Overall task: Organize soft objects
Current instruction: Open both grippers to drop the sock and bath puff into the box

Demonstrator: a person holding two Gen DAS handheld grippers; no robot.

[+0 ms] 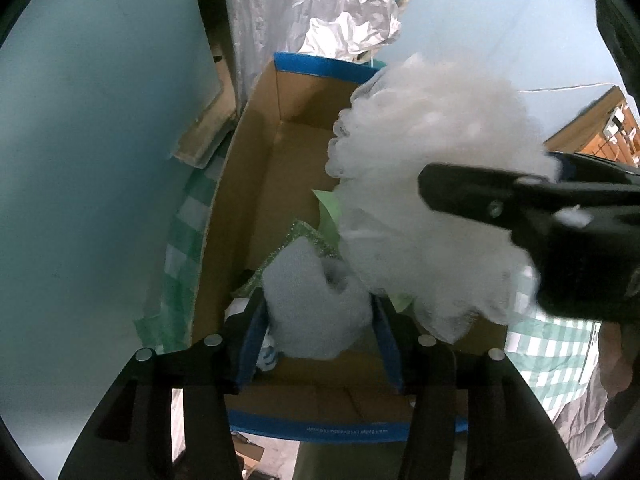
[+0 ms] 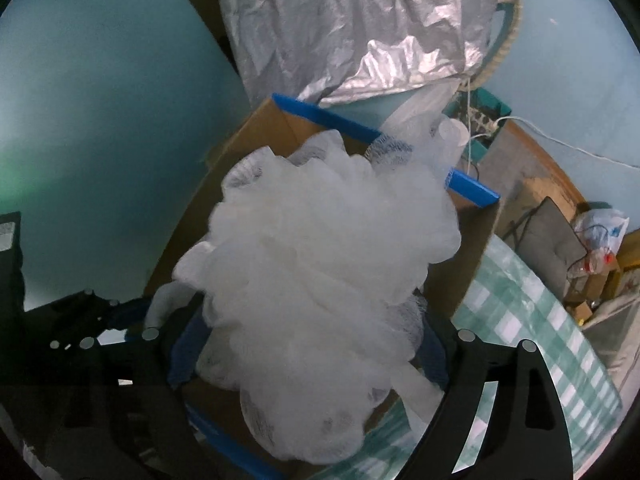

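Two soft loads hang over the cardboard box (image 1: pixel 256 184): my right gripper (image 2: pixel 312 344) pinches the white mesh loofah (image 2: pixel 320 248), my left gripper (image 1: pixel 316 320) a pale blue sponge (image 1: pixel 316 304). I should lower the loofah toward twelve o'clock, into bare floor, before releasing.

My left gripper (image 1: pixel 318 320): matte black frame, blue finger pads (image 1: pixel 250 336), round silver screw heads along the linkage. My right gripper (image 2: pixel 310 344): same black frame, blue pads (image 2: pixel 186 354), silver screws, slotted cut-outs in the arms. No skin or sleeve visible.
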